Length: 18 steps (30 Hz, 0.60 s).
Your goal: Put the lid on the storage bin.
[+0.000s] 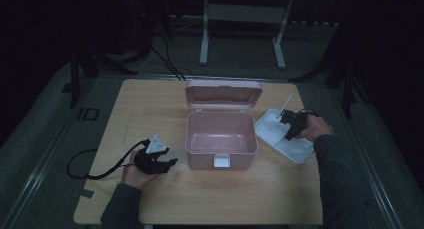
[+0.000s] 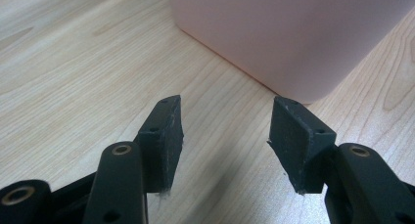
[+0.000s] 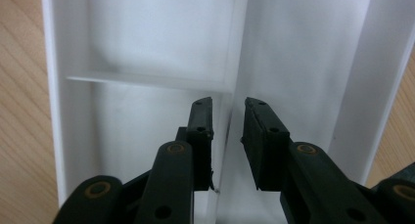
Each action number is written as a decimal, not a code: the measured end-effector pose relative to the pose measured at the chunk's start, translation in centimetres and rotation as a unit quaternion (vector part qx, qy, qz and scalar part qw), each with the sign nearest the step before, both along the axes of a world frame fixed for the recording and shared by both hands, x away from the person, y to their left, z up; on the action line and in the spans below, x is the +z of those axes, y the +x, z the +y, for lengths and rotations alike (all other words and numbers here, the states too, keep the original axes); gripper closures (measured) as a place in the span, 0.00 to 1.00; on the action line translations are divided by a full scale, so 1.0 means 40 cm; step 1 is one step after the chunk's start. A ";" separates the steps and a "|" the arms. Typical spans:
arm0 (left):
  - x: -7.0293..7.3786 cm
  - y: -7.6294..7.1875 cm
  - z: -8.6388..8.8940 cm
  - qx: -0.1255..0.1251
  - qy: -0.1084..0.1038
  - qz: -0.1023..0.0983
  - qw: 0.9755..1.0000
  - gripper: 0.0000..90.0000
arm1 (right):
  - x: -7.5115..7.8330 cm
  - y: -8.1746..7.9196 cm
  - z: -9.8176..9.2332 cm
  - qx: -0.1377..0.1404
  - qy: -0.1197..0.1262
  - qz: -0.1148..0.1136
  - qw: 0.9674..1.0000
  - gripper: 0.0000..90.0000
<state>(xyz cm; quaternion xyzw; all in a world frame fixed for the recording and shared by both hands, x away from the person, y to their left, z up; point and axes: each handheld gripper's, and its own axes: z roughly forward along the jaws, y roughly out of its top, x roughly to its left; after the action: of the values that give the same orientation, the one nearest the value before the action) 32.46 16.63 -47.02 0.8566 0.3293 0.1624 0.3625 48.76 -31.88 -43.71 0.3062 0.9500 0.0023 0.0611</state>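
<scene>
left gripper (image 1: 172, 162) rests low, jaws wide apart; right gripper (image 1: 287, 130) points down, jaws narrowly parted.

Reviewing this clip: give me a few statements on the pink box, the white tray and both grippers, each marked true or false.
1. The pink box has its lid open. True.
2. The white tray sits inside the pink box. False: it lies on the table, beside the box.
3. The right gripper straddles the tray's upright divider. True.
4. The left gripper holds the box. False: its jaws are open with nothing between them, just short of the box's wall.
5. The box holds several items. False: it looks empty.
</scene>
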 end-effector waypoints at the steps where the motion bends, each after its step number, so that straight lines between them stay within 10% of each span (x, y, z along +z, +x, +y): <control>1: 0.000 -0.001 0.000 0.001 -0.001 -0.001 1.000 0.51 | -0.002 0.002 0.000 -0.001 0.000 0.002 1.000 0.84; 18: 0.001 -0.004 0.008 0.004 -0.004 -0.002 1.000 0.51 | -0.037 0.019 0.003 -0.002 0.007 0.022 1.000 0.97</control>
<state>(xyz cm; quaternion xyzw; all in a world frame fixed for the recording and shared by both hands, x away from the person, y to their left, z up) 32.29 16.95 -46.99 0.8532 0.3328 0.1646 0.3663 49.54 -31.75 -45.17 0.3081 0.9506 0.0025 0.0375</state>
